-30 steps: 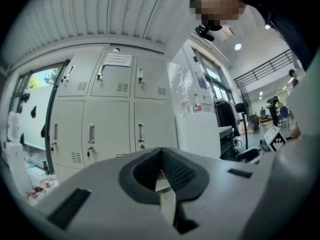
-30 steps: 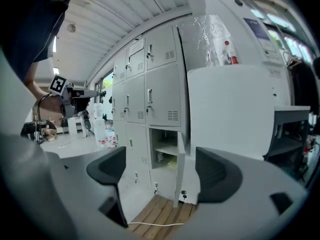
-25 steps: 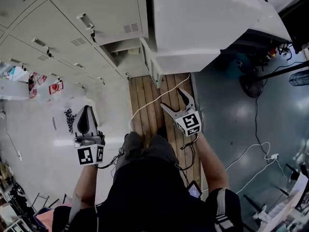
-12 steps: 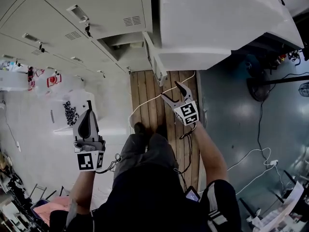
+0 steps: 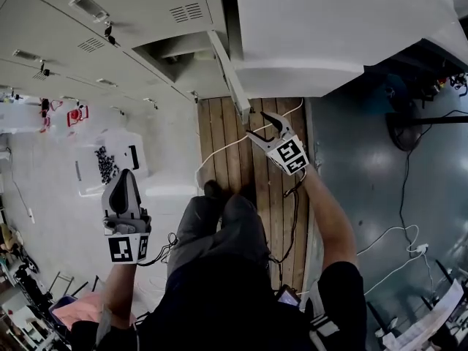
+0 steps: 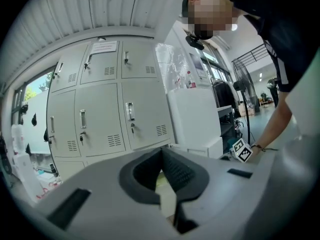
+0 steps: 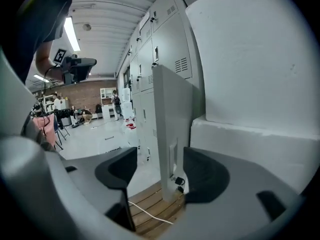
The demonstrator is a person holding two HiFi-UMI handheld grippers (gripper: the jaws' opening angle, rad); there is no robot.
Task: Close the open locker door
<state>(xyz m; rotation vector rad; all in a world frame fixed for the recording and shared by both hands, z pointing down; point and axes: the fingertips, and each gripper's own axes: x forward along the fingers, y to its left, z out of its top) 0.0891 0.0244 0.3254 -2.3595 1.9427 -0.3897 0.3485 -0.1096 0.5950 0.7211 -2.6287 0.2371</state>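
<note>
Head view, door: the open locker door [image 5: 228, 79] is seen edge-on from above, swung out from the bank of lockers [image 5: 146, 9], with its open compartment [image 5: 172, 53] just to its left.
Head view, right gripper: the right gripper [image 5: 257, 124] is held at the door's free outer end, above the wooden planks [image 5: 219, 145]. Whether the door edge lies inside the jaws cannot be judged from above.
Right gripper view, jaws: the door's free edge is shown standing between the two jaws, nearer the right-hand one. The jaws are apart and have just been closing, and no pad is seen pressing on the door.
Right gripper view, surroundings: a white cable [image 7: 150, 211] is seen on the planks by the door's foot, and a big white block [image 7: 250, 59] just to the door's right.
Head view, left gripper: the left gripper [image 5: 123, 178] is held well to the door's left, over the pale floor [image 5: 44, 196].
Left gripper view, jaws: the pads are seen pressed together with nothing between them, which cannot be read from above. Closed locker fronts are faced.
</note>
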